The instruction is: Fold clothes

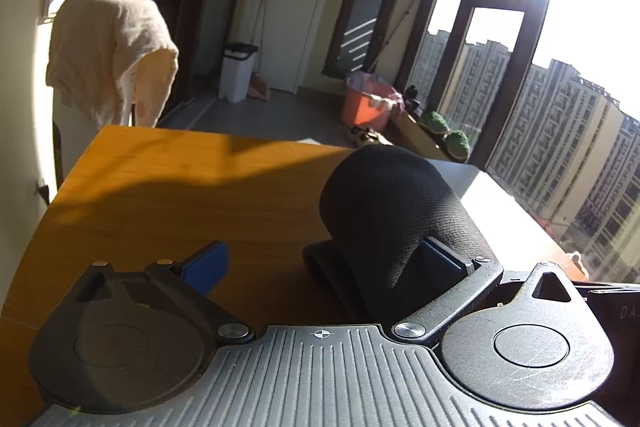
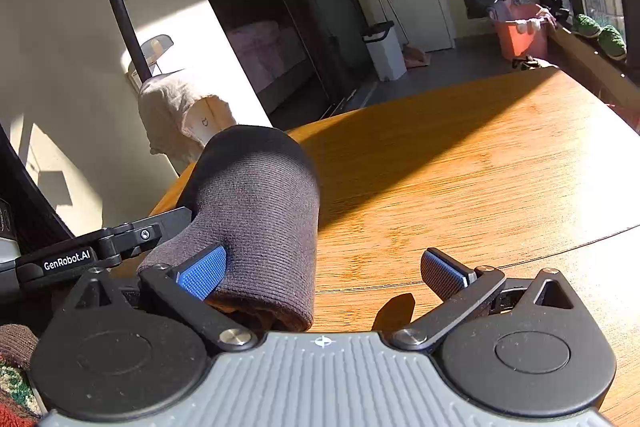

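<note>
Left wrist view first: the left gripper (image 1: 324,267) has its fingers spread wide over the wooden table (image 1: 160,195). A rolled dark garment (image 1: 392,211) is draped over the right-hand blue finger (image 1: 440,259), at about 2 o'clock from the gripper's centre, its lower edge touching the table; whether the finger actually bears on it I cannot tell. The left-hand finger (image 1: 208,265) at 10 o'clock stands clear, nothing against it. Far off at 11 o'clock a cream cloth (image 1: 112,55) hangs over something pale by the wall. At 12 o'clock a white bin (image 1: 237,73) sits on the floor, and an orange bucket (image 1: 366,103) sits at 1 o'clock by the windows.

Over to the right wrist view: the right gripper (image 2: 324,275) is wide apart too. Here the dark garment (image 2: 256,219) sits at 10 o'clock, wrapped over the left-hand blue finger (image 2: 202,273), its rolled end resting on the table (image 2: 460,163). The right-hand finger (image 2: 442,273) at 2 o'clock is bare, casting a shadow on the sunlit wood. The other gripper's black body (image 2: 100,247), lettered GenRobot.AI, comes in from 9 o'clock, right beside the garment.
</note>
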Available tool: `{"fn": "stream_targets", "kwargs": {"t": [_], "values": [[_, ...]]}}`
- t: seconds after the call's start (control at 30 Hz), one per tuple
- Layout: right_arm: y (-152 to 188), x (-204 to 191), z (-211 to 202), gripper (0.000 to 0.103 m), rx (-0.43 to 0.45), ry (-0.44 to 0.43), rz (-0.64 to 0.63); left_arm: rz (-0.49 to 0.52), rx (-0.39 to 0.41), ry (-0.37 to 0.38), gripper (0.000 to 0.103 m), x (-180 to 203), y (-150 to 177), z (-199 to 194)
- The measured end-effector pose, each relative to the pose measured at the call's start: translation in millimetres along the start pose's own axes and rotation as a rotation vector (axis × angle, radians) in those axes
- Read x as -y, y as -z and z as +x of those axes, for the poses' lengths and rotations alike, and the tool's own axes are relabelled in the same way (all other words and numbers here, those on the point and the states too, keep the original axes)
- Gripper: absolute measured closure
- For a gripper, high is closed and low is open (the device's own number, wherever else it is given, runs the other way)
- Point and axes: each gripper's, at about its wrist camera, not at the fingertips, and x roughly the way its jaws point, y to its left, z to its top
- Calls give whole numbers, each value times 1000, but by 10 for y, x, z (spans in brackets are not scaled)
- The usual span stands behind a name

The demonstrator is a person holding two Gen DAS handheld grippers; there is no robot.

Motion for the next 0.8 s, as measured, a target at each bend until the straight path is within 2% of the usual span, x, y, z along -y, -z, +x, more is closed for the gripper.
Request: {"fn": "stream_targets", "kwargs": {"t": [0.07, 0.17, 0.33, 0.5, 0.63, 0.7, 0.73, 0.8], "values": [[22, -76, 1, 0, 50, 62, -66, -2, 10, -3, 0, -16, -23, 66], [-24, -153, 50, 0, 71, 114, -108, 46, 44, -8, 0, 23, -69, 205], [-66, -9, -16, 0, 26, 82, -88, -20, 32, 62, 0, -97, -69, 294], [-326, 60, -75, 0, 57, 32, -29, -17, 39, 50, 0, -83, -61, 280], [-688, -76, 179, 0, 89, 77, -62, -14, 41, 45, 0, -80, -50, 255], [-800, -132, 385, 0, 55, 100, -82, -15, 40, 44, 0, -91, -41, 234], [-837, -179, 582, 0, -22, 130, -109, -16, 40, 43, 0, -99, -36, 223], [-807, -257, 858, 0, -94, 158, -167, -22, 41, 28, 0, -123, -31, 207]]}}
